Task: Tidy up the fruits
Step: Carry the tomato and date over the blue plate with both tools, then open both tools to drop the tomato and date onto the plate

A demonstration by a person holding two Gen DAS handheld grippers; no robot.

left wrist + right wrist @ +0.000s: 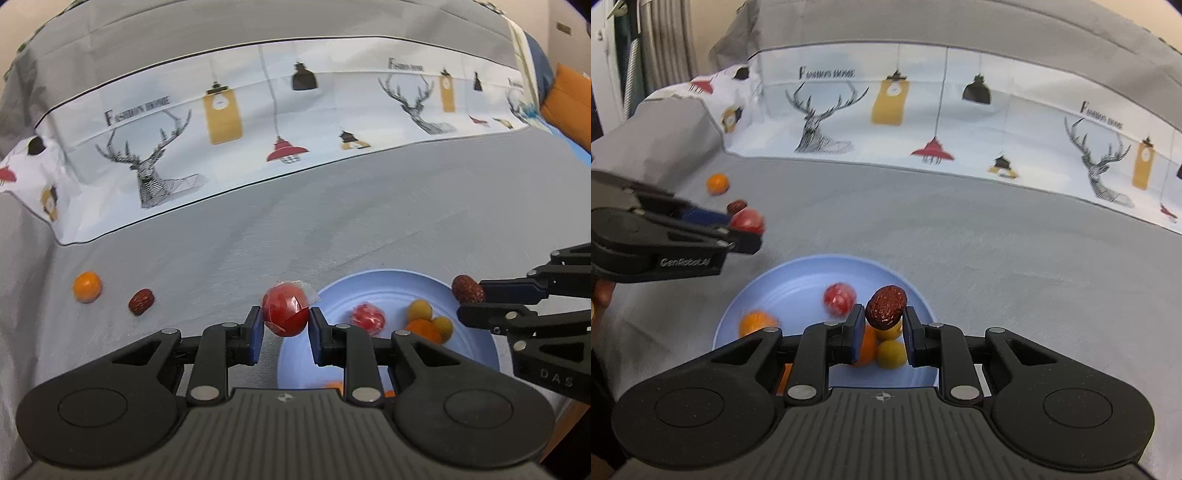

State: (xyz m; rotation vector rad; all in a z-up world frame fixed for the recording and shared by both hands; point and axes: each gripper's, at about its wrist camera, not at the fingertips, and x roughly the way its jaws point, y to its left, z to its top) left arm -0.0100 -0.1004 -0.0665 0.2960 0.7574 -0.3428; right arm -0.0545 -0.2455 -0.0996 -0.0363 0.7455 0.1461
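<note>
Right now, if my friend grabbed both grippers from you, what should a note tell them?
Left gripper: shut on a wrapped red fruit, at the blue plate's edge.
Right gripper: shut on a wrinkled red date, above the plate.
Done: a red fruit, oranges and yellow fruits lie in the plate.
Left: drop both held fruits in, then fetch the orange and the date on the grey cloth.

"Fashion home" on printed cloth band; "GenRobot.AI" on left gripper.
</note>
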